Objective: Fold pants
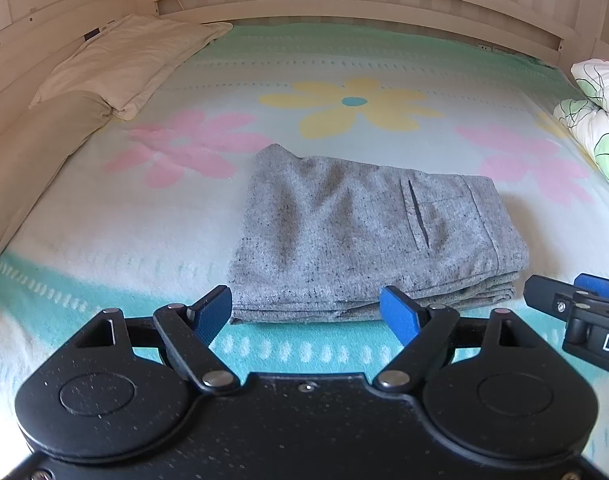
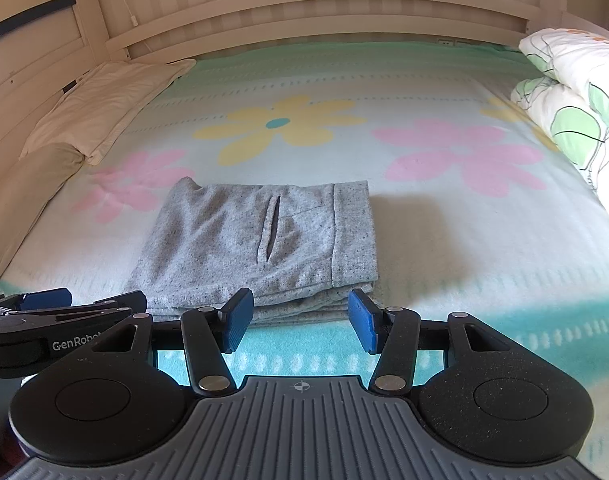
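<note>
**A:** So how far along are the pants?

**B:** Pretty much done, I'd say. The grey pants [image 1: 368, 236] are a compact stacked rectangle with several layers showing along the near edge, back pocket slit facing up, waistband end on the right. Far-left corner pokes up a bit and the top is slightly rumpled, so maybe a pat-down is all that's left. That's my read, anyway.

**A:** Where are they sitting?

**B:** On the flowery blanket [image 1: 104, 240] on the bed, just in front of the yellow flower [image 1: 352, 104] and between the two pink ones. Pillows are off to the left of the pants, a rolled duvet [image 2: 576, 92] well off to the right.

**A:** And your tongs?

**B:** Both are just this side of the pants' near edge, holding nothing. My left tongs [image 1: 310, 312] are spread wide in front of the pants' left half, pads not touching the cloth. My right tongs [image 2: 298, 320] are open too, empty, lined up with the right corner of the stack.
</note>
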`<action>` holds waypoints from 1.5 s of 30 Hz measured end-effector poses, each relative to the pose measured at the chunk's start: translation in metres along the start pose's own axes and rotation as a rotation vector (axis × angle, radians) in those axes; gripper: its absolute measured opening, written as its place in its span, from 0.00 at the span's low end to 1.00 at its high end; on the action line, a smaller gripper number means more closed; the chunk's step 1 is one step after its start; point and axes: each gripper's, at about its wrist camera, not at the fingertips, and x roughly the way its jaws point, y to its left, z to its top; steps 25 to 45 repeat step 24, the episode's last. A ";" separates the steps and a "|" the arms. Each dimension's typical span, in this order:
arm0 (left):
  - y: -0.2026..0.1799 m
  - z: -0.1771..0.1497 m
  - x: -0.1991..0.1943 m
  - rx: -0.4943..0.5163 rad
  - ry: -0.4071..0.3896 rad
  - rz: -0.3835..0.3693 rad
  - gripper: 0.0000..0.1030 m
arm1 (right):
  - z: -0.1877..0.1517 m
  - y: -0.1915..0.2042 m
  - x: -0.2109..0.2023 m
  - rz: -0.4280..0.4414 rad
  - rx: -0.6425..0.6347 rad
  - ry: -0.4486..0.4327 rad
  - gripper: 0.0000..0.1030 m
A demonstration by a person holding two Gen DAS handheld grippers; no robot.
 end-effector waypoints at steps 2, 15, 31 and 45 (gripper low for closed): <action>0.000 0.000 0.001 0.000 0.002 -0.001 0.80 | 0.000 0.000 0.000 -0.001 0.000 0.000 0.49; 0.000 -0.002 0.003 -0.007 0.012 -0.005 0.80 | -0.001 0.002 0.001 0.003 -0.008 0.006 0.49; -0.001 -0.004 0.003 -0.003 0.015 0.005 0.79 | -0.002 0.003 0.001 0.002 -0.008 0.007 0.49; -0.001 -0.004 0.003 -0.003 0.015 0.005 0.79 | -0.002 0.003 0.001 0.002 -0.008 0.007 0.49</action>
